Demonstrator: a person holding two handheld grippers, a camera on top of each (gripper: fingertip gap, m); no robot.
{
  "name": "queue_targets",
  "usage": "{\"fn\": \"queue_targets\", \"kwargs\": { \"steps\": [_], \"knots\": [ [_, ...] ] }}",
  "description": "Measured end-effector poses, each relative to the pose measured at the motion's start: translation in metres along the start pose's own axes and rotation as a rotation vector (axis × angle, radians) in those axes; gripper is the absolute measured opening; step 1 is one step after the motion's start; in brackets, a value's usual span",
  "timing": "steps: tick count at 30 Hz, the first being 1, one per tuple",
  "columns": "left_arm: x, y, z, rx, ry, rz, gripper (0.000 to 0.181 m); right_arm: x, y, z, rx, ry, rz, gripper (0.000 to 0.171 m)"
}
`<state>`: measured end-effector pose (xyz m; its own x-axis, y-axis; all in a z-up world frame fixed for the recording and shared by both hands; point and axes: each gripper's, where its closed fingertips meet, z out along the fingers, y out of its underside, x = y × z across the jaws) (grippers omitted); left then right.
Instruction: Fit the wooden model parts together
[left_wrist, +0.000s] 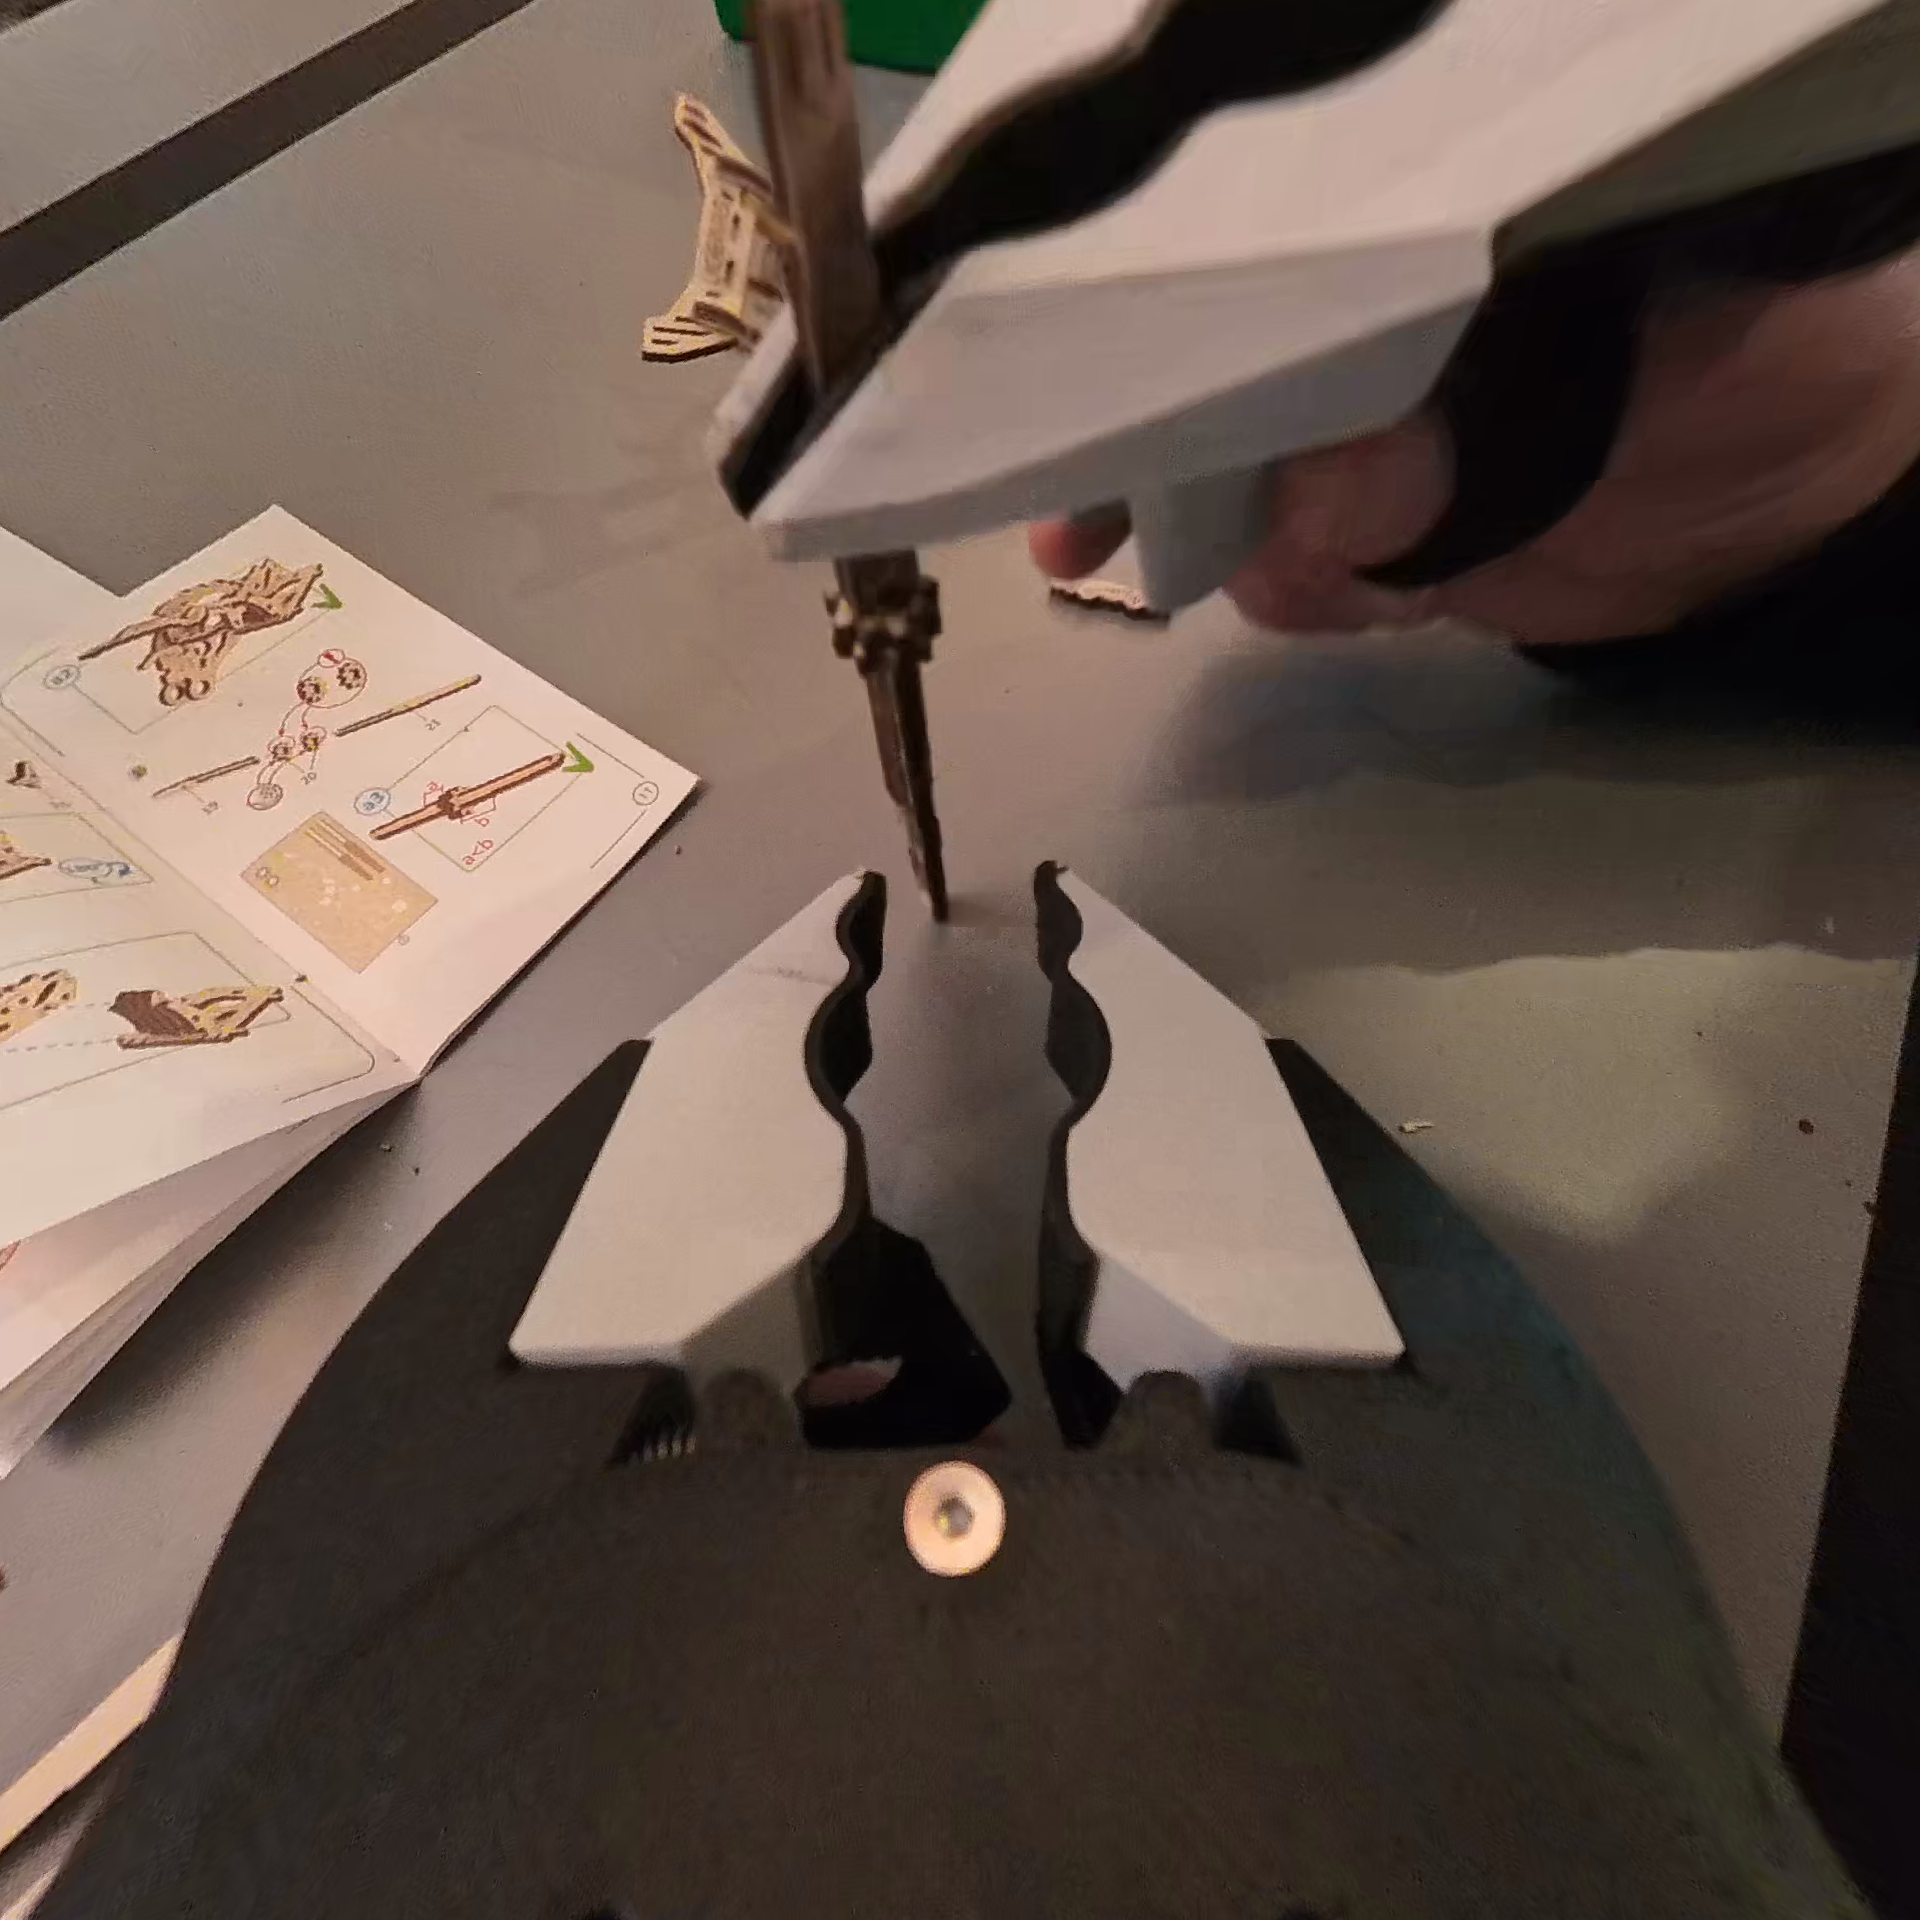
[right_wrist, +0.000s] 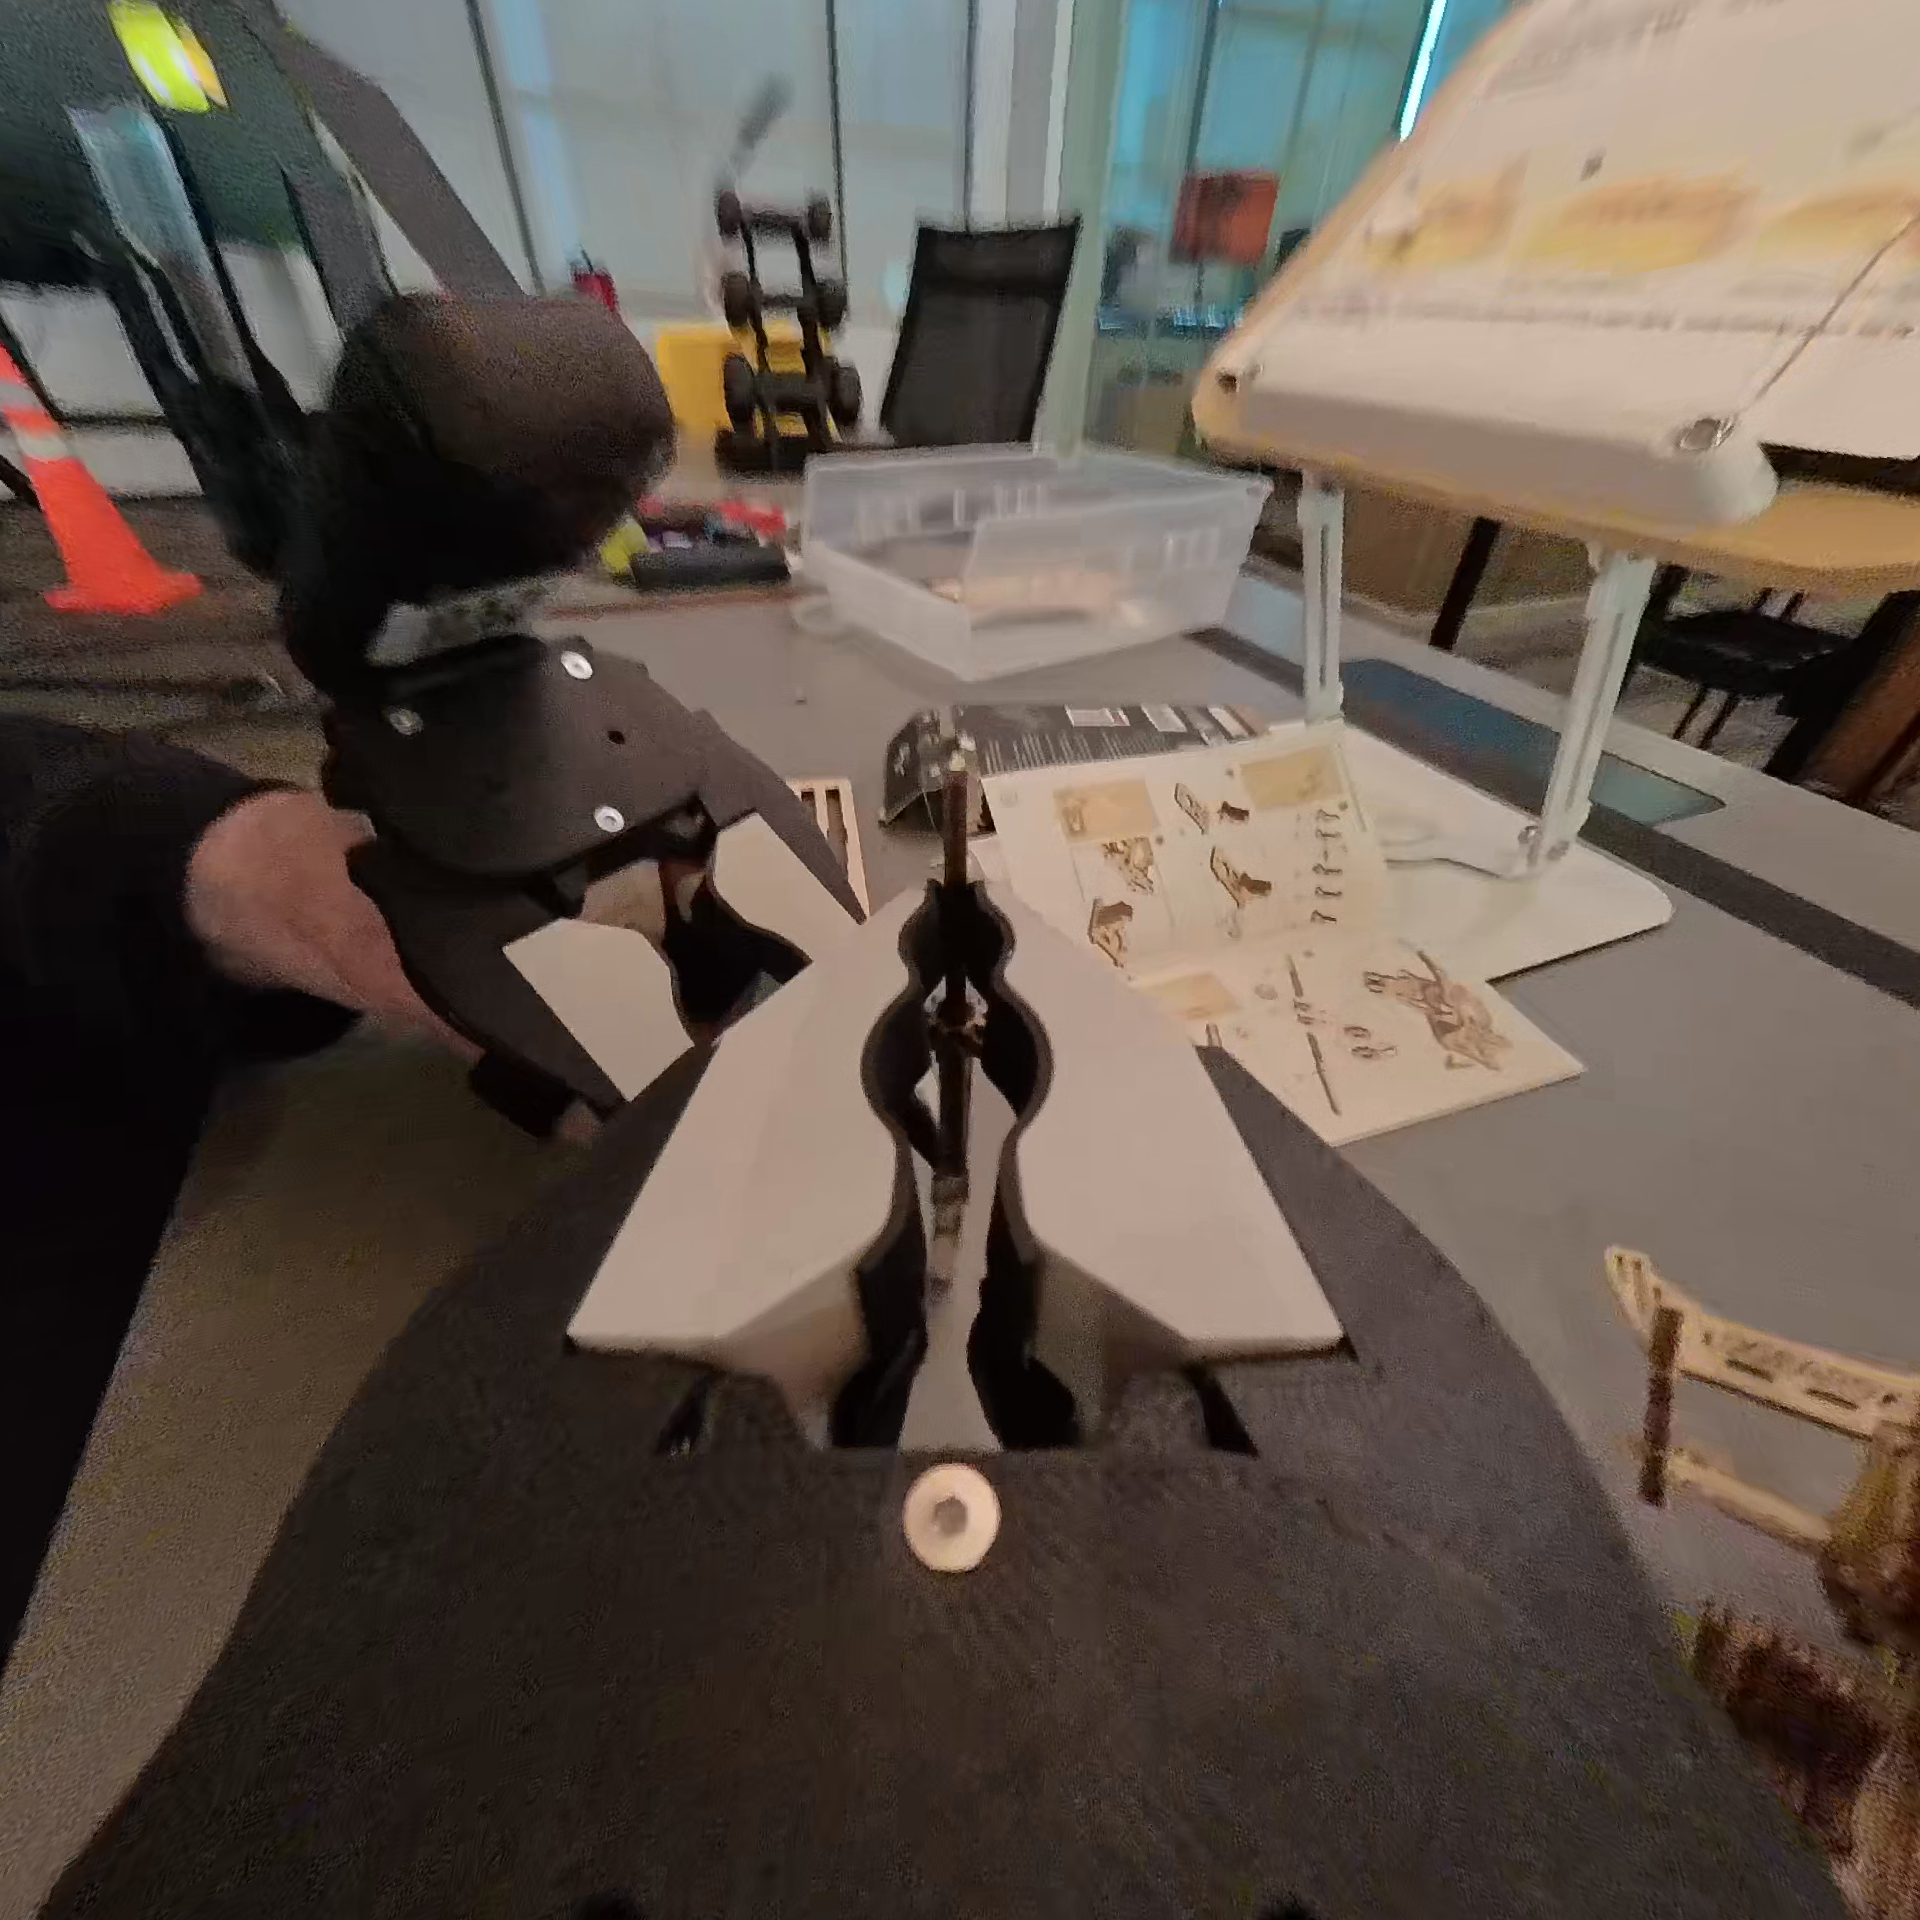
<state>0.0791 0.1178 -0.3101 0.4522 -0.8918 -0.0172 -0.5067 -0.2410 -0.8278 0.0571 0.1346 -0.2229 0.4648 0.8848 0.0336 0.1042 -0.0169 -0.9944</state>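
Grey desk (left_wrist: 1455, 1039) is carrying everything; the booklet (left_wrist: 312, 831) is lying open at my left. My right tongs (left_wrist: 790, 436) are clamping the dark wooden rod (left_wrist: 899, 748) upright, its tip touching the desk just ahead of my left tongs (left_wrist: 961, 894), which are standing wide and empty. I am judging it best to keep the rod plumb and close on it below the collar.

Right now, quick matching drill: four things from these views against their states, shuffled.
1. left claw
2. right claw
3. instruction booklet
4. wooden frame piece

a. lying open on the table
b. open, empty
c. resting on the table beyond the right claw
d. shut on the dark wooden rod

Pairs: 1-b, 2-d, 3-a, 4-c
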Motion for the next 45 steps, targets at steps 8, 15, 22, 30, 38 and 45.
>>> {"fn": "queue_targets", "kwargs": {
  "steps": [8,15,22,30,38,45],
  "knots": [
    [0.001,0.000,-0.001,0.004,-0.001,0.014,0.029,0.000,-0.010,-0.004,0.004,0.009,0.010,0.000],
    [0.001,-0.001,-0.001,0.010,-0.005,0.019,0.030,0.000,-0.023,-0.009,0.045,0.006,0.019,0.000],
    [0.002,-0.011,0.006,0.031,-0.057,0.069,0.007,0.005,-0.012,-0.004,0.068,-0.050,0.230,0.000],
    [0.014,-0.011,0.001,0.050,0.125,0.030,0.001,-0.011,-0.013,-0.006,-0.043,-0.302,0.224,0.018],
    [0.019,-0.010,0.001,0.021,0.190,0.043,0.002,-0.013,-0.013,-0.010,-0.054,-0.328,0.142,0.004],
    [0.008,-0.010,0.000,0.021,0.105,0.040,0.032,-0.002,-0.026,-0.011,0.019,-0.136,-0.065,0.003]
  ]
}}
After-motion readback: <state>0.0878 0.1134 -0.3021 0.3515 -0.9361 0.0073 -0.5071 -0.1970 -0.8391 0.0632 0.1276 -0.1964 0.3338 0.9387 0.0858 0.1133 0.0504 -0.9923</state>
